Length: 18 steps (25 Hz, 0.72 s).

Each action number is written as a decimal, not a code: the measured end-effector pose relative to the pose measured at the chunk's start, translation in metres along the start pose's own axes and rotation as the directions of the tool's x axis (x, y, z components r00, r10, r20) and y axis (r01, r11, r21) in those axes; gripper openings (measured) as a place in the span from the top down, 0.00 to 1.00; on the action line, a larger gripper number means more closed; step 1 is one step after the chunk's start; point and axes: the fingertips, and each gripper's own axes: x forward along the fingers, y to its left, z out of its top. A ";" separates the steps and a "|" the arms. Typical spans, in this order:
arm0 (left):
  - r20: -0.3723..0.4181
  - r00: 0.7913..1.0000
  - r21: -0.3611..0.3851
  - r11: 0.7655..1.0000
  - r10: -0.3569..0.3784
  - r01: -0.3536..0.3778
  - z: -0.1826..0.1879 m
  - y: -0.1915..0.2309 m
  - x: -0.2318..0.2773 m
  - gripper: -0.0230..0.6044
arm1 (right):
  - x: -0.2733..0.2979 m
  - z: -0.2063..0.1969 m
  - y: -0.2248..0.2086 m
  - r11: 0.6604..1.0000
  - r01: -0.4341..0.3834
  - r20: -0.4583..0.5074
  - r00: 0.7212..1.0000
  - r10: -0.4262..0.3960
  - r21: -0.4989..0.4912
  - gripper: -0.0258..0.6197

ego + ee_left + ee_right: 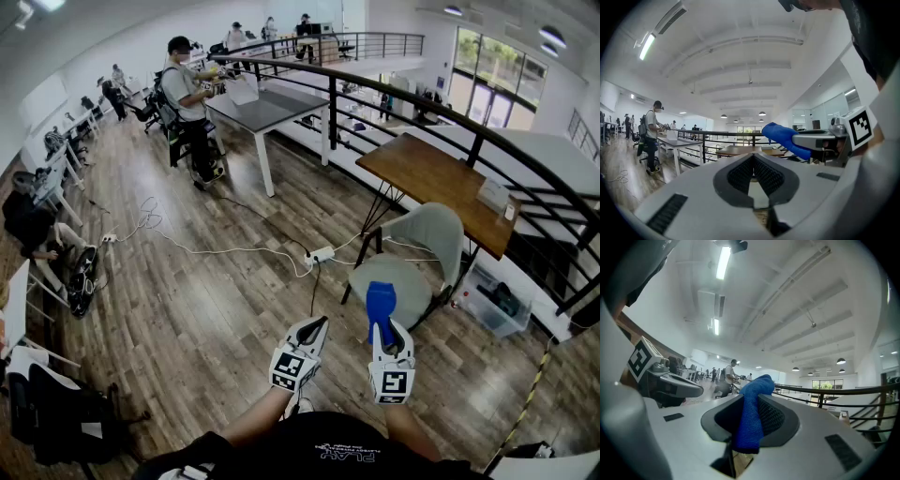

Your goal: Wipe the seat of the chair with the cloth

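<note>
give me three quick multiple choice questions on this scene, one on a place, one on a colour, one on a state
1. Where does the grey chair stand?
A. at the white table beside the standing person
B. at the brown table
C. on open floor, far from any table

2. What colour is the cloth?
A. blue
B. yellow
C. white

3. How is the left claw?
A. wide open
B. shut on the cloth
C. shut with nothing in it

Answers:
1 B, since the head view shows the chair right at the brown table's near side.
2 A, since the fabric is blue in all three views.
3 C, since the left gripper view shows its jaws together with nothing between them, while the cloth is pinched in the right claw.
</note>
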 end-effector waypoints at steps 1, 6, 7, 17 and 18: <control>0.000 1.000 -0.001 1.000 0.006 -0.006 0.000 -0.002 0.000 0.95 | -0.001 -0.001 -0.001 1.000 -0.003 0.002 1.000 0.003 0.003 0.82; -0.001 1.000 0.011 1.000 0.010 -0.010 0.005 -0.011 0.002 0.95 | -0.001 0.001 -0.009 1.000 -0.016 0.018 1.000 0.015 0.009 0.82; -0.003 1.000 0.013 1.000 0.012 -0.012 0.005 -0.011 0.002 0.95 | -0.001 0.002 -0.008 1.000 -0.018 0.021 1.000 0.018 0.009 0.82; 0.012 1.000 0.034 0.999 0.009 -0.009 0.007 0.001 -0.013 0.95 | 0.004 0.011 0.013 1.000 -0.026 0.033 0.999 0.026 0.006 0.82; 0.012 1.000 0.030 1.000 0.008 -0.008 0.006 0.003 -0.015 0.95 | 0.004 0.013 0.016 1.000 -0.028 0.041 0.999 0.027 0.012 0.82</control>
